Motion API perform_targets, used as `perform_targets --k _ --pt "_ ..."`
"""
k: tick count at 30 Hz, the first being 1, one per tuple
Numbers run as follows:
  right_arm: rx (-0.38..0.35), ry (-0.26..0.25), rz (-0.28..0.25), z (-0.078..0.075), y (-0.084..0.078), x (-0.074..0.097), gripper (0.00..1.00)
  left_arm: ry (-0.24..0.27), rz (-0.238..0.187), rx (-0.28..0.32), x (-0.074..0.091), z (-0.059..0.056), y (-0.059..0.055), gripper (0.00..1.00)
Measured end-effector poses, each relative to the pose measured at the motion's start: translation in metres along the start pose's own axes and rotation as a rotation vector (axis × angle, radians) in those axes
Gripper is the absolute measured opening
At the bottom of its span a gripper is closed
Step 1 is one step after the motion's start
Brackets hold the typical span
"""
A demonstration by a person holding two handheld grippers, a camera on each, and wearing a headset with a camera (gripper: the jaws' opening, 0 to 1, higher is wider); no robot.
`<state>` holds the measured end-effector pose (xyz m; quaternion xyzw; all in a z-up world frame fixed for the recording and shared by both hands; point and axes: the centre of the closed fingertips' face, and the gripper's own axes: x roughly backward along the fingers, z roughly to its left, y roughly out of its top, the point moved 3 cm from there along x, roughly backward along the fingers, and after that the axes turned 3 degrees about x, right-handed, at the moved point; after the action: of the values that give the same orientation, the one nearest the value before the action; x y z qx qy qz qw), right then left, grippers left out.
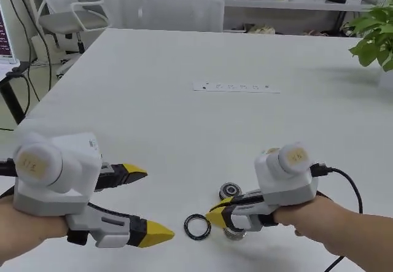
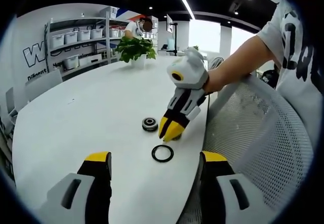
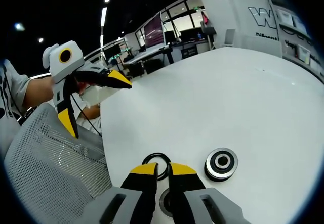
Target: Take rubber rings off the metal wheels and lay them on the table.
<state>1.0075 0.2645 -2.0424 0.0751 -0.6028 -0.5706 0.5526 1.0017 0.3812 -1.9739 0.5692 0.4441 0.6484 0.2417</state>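
A loose black rubber ring point(image 1: 198, 226) point(image 2: 162, 153) point(image 3: 156, 163) lies flat on the white table point(image 1: 184, 118) near its front edge. Behind it sits a metal wheel point(image 1: 230, 190) point(image 2: 150, 124) point(image 3: 221, 163) with its black ring still on. My right gripper point(image 1: 215, 213) point(image 3: 163, 169) hovers beside the loose ring, jaws together with just a thin slit. A bare metal wheel point(image 1: 234, 233) point(image 3: 166, 202) lies under it; I cannot tell whether they touch. My left gripper point(image 1: 150, 202) point(image 2: 156, 159) stands open and empty, left of the ring.
A white power strip point(image 1: 236, 88) lies mid-table. A potted plant point(image 1: 374, 35) point(image 2: 134, 47) stands at the far right edge. Office chairs point(image 1: 181, 11) line the far side. A grey mesh chair back point(image 2: 253, 133) point(image 3: 50, 168) is right at the near edge.
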Motion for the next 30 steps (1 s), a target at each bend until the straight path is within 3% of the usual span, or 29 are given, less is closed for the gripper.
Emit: perform_targets --k 17,30 --pt "-0.014 -0.039 -0.053 -0.020 0.008 0.023 0.09 -0.014 0.010 -0.003 -0.015 0.012 0.013 0.67" --pt "-0.017 -0.088 -0.081 -0.041 0.010 0.040 0.12 -0.038 0.018 -0.044 -0.038 0.015 0.029 0.66"
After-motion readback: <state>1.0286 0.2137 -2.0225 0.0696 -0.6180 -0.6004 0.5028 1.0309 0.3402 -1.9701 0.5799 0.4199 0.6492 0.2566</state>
